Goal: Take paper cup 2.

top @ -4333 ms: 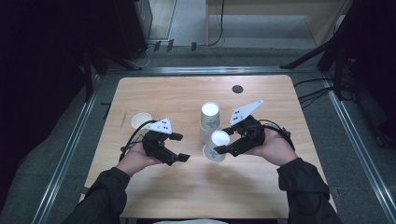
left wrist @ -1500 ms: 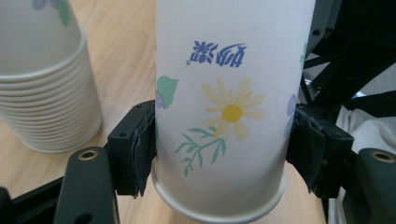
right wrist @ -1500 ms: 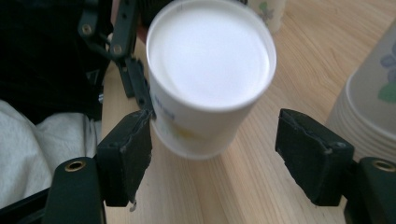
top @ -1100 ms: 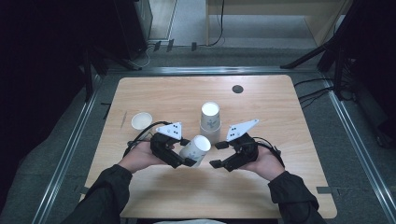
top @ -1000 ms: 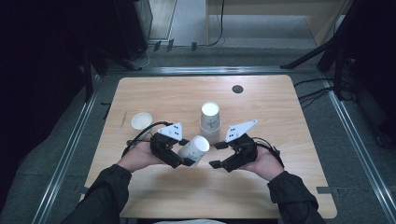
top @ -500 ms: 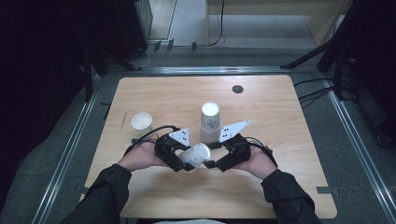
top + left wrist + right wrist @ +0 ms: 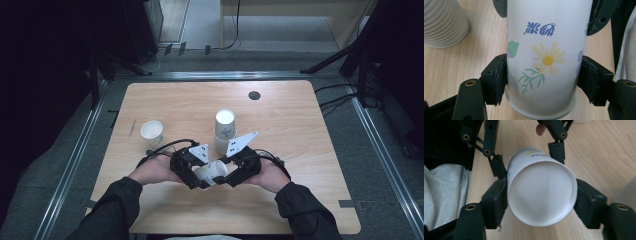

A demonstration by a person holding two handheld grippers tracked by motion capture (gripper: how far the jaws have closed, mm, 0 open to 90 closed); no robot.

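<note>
A white paper cup (image 7: 210,172) with a flower print lies level above the table's (image 7: 300,125) front middle, held from both sides. My left gripper (image 7: 198,181) is shut on it; in the left gripper view its pads (image 7: 499,77) press the cup's (image 7: 544,57) printed wall near one end. My right gripper (image 7: 226,180) has just been closing, and its pads (image 7: 496,202) now press the cup's (image 7: 541,192) other end, whose round white face points at that camera. Both hands sit close together.
A stack of upturned paper cups (image 7: 225,131) stands just behind the grippers. A single upright cup (image 7: 151,132) stands at the left. A ribbed cup wall (image 7: 444,22) shows near the left jaws. A dark round spot (image 7: 254,95) marks the far tabletop.
Both hands have drawn together and slightly down. The right gripper, apart from the cup a second ago, now has its jaws on the cup that the left gripper holds.
</note>
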